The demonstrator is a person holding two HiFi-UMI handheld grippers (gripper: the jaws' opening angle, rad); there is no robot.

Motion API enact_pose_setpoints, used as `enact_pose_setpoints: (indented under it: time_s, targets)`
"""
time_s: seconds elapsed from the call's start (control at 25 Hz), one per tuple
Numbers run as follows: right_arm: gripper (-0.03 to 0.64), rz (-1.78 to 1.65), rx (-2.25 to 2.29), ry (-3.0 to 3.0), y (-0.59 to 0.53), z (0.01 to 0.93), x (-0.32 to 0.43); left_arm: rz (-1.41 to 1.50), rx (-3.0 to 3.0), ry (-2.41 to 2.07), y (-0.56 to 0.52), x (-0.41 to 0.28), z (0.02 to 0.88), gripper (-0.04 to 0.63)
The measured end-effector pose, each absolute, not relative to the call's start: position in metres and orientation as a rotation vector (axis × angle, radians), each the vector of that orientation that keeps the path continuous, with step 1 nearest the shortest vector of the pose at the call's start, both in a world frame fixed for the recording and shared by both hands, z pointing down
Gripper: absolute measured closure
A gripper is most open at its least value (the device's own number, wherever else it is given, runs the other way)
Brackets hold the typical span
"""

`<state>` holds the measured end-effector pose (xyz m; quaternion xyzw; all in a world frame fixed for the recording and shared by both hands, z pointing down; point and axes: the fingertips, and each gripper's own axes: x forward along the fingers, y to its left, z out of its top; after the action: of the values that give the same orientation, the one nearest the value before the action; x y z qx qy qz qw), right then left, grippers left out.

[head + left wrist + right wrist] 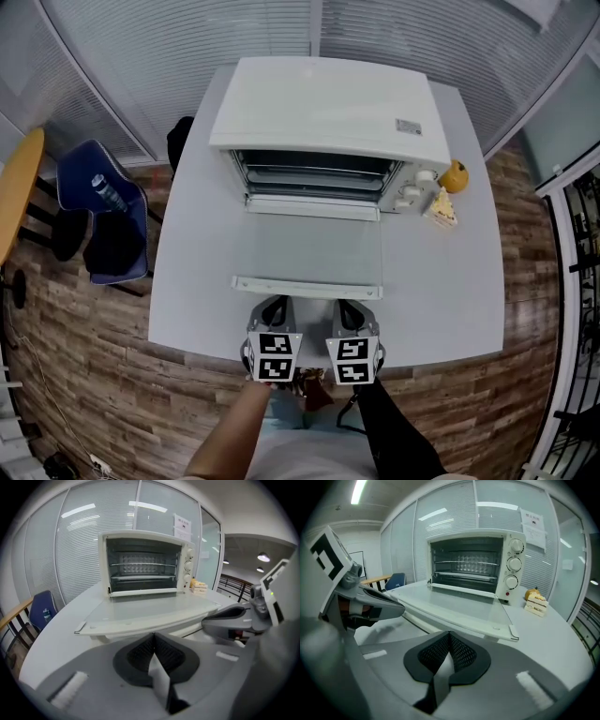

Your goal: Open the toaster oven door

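The left gripper (275, 306) and the right gripper (350, 310) each hold dark, mesh-textured jaws pressed together on nothing. Just beyond them the door (312, 251), glass in a white frame, lies flat before the boxy white toaster oven (323, 103) on the smooth grey table (441, 281). The wire racks inside show only dimly.

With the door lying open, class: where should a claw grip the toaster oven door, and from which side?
Its handle bar along the free front edge, from the person's side: the door lies flat, hinged at the toaster oven.
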<state>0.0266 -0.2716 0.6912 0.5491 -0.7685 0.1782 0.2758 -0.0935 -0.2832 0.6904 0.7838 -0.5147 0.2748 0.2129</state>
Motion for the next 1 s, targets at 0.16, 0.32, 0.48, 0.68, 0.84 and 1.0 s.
enact_pose_setpoints:
  time_s: [0.16, 0.32, 0.48, 0.68, 0.84, 1.0]
  targets:
    - [0.615, 0.476, 1.484, -2.057, -0.272, 0.69, 0.031, 0.762, 2.17, -1.434, -0.282, -0.094, 0.693, 0.538]
    - [0.615, 0.495, 1.477, -2.05, -0.271, 0.694, 0.032, 0.763, 2.172, -1.434, -0.284, -0.089, 0.693, 0.538]
    - [0.615, 0.516, 1.461, -2.047, -0.272, 0.698, 0.032, 0.767, 2.171, -1.428, -0.285, -0.087, 0.695, 0.538]
    - [0.615, 0.487, 1.453, -2.061, -0.273, 0.697, 0.031, 0.769, 2.175, -1.428, -0.287, -0.084, 0.696, 0.538]
    - [0.615, 0.499, 1.442, -2.07, -0.271, 0.696, 0.031, 0.773, 2.176, -1.431, -0.284, -0.083, 0.695, 0.538]
    - [0.615, 0.501, 1.438, -2.11, -0.268, 0.687, 0.029, 0.772, 2.181, -1.444, -0.279, -0.085, 0.689, 0.538]
